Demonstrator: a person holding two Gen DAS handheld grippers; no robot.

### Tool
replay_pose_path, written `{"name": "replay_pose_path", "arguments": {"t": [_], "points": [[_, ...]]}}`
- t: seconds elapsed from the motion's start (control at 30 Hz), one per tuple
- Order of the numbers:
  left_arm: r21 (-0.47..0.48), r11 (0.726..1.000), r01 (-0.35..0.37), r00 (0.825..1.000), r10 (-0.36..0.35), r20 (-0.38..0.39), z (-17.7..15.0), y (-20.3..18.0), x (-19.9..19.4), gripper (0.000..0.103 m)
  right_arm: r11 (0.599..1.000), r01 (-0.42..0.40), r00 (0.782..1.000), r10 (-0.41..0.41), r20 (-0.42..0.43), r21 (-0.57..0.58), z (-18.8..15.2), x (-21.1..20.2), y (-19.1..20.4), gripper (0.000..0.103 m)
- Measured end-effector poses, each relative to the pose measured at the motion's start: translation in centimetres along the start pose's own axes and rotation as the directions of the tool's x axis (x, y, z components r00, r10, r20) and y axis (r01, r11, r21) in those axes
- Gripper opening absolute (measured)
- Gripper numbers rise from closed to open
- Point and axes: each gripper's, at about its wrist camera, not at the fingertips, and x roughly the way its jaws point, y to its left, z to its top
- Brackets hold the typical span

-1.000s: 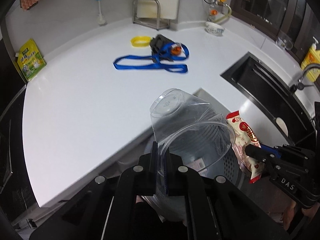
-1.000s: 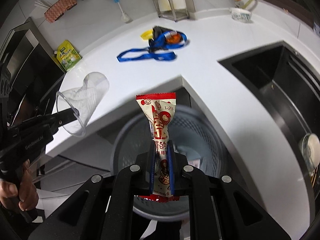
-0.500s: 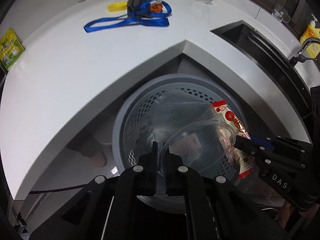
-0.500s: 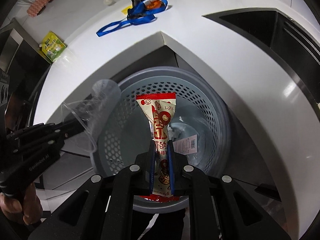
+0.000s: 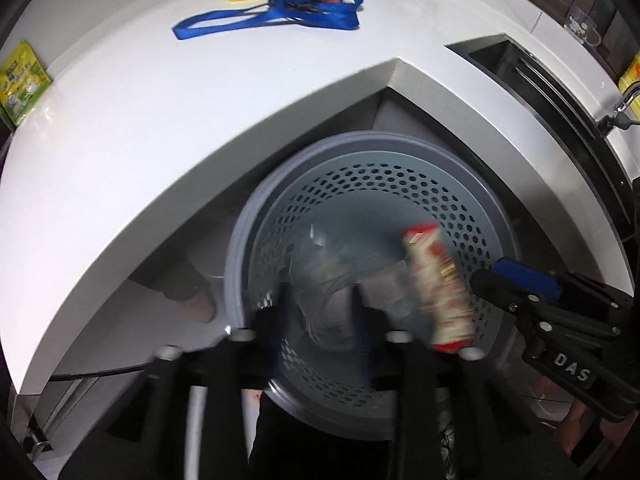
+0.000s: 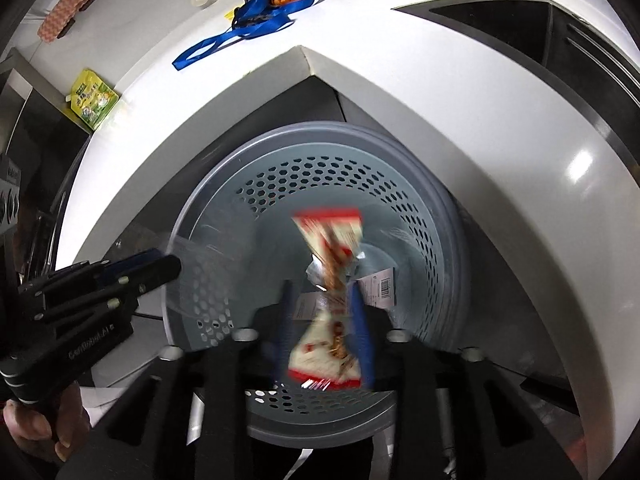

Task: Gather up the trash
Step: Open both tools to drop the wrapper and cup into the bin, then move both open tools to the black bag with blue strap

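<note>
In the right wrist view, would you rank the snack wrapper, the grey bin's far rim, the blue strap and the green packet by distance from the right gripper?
1. Snack wrapper, between the right gripper fingers.
2. Grey bin far rim, ahead.
3. Blue strap and green packet, on the counter, too close to call.

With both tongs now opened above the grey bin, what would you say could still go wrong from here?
1. The snack wrapper sits blurred between the right tongs, whose jaws have just been opening; it may snag on a pad instead of falling.
2. The clear plastic cup is light and lies near the left tongs, also just opening; it could catch on the perforated bin rim and tip out.
</note>
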Motion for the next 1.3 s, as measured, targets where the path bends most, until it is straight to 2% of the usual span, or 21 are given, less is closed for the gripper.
{"name": "replay_pose_path", "arguments": {"t": [0.03, 0.07, 0.47, 0.57, 0.7, 0.8, 0.97, 1.07, 1.3], "points": [[-0.006, 1.0, -0.005, 1.0, 0.005, 0.01, 0.0, 0.2, -0.3, 0.055, 1.0, -0.001, 1.0, 0.001, 0.004, 0.0, 0.0, -0.1, 0.0, 0.042], [-0.012, 1.0, -0.009, 1.0, 0.009, 0.018, -0.1, 0.4, -0.5, 0.058, 1.0, -0.001, 1.0, 0.001, 0.005, -0.001, 0.1, -0.2, 0.1, 0.043], [-0.063, 0.998, -0.022, 1.0, 0.023, 0.013, -0.3, 1.8, -2.4, 0.06, 0.999, -0.032, 0.999, 0.032, -0.01, -0.029, -0.4, -1.4, 1.2, 0.044], [-0.079, 0.997, -0.025, 0.999, 0.028, 0.033, 0.1, 2.1, -3.4, 0.064, 0.998, -0.041, 0.999, 0.041, -0.005, -0.04, -0.1, -2.3, 1.6, 0.044], [-0.095, 0.995, -0.03, 0.997, 0.036, 0.067, 1.0, 2.4, -5.2, 0.065, 0.997, -0.051, 0.998, 0.052, 0.019, -0.058, 0.4, -3.9, 1.8, 0.049], [-0.103, 0.994, -0.035, 0.994, 0.045, 0.1, 1.8, 2.5, -6.6, 0.065, 0.995, -0.057, 0.997, 0.06, 0.045, -0.077, 1.1, -5.1, 2.0, 0.05], [-0.129, 0.99, -0.05, 0.983, 0.072, 0.17, 3.0, 2.9, -9.1, 0.073, 0.993, -0.062, 0.993, 0.072, 0.095, -0.103, 2.7, -7.1, 2.2, 0.051], [-0.147, 0.987, -0.061, 0.975, 0.091, 0.203, 3.8, 3.2, -10.4, 0.077, 0.992, -0.063, 0.989, 0.077, 0.127, -0.111, 3.7, -8.1, 2.3, 0.056], [-0.164, 0.983, -0.08, 0.964, 0.118, 0.239, 5.9, 4.1, -11.5, 0.083, 0.992, -0.058, 0.983, 0.077, 0.169, -0.114, 6.3, -9.1, 2.4, 0.059]]}}
